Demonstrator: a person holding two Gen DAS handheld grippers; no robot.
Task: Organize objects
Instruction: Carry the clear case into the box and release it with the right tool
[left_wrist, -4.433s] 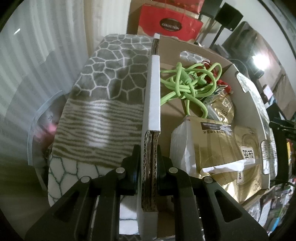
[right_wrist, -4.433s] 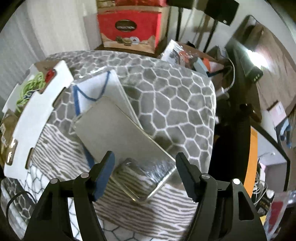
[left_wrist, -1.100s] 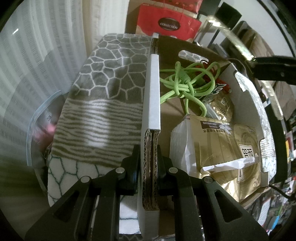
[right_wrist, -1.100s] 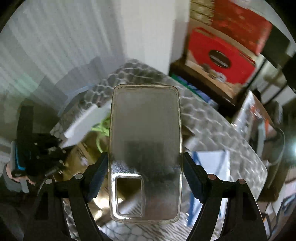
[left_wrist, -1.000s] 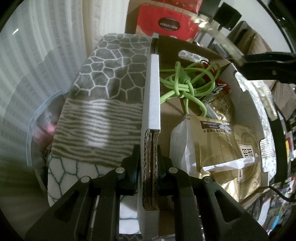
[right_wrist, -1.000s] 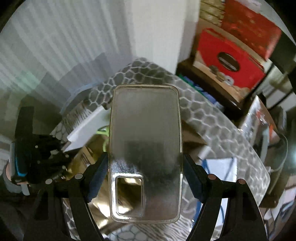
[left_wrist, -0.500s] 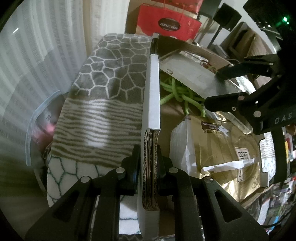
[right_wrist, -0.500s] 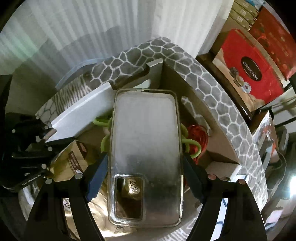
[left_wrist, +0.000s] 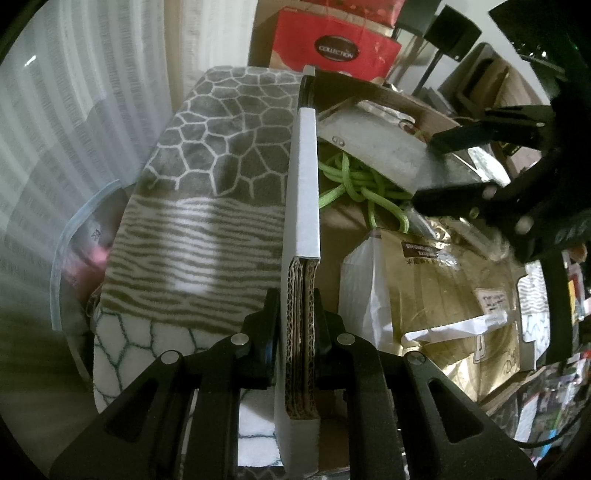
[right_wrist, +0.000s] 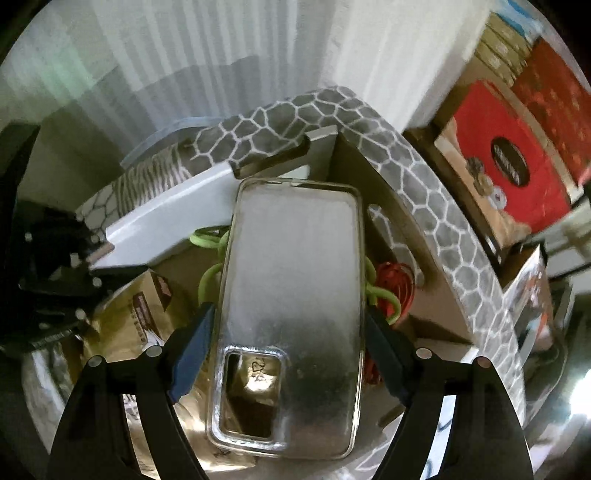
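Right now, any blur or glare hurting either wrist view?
Left wrist: sharp on the box wall, right gripper slightly soft, corners dark. Right wrist: red carton at the edge smeared, phone case hazy, bright glare at bottom right; both views bent by fisheye.

A white corrugated cardboard box (left_wrist: 301, 206) sits on a grey honeycomb-patterned blanket (left_wrist: 221, 155), its near wall between the left gripper's (left_wrist: 299, 332) fingers. Inside lie a green knotted cord (left_wrist: 354, 181) toward the far end and a gold foil packet (left_wrist: 443, 291) nearer. A clear plastic phone case (right_wrist: 291, 295), between the right gripper's (right_wrist: 288, 332) fingers, hangs over the cord; a red gift box (left_wrist: 334, 51) stands behind the blanket.
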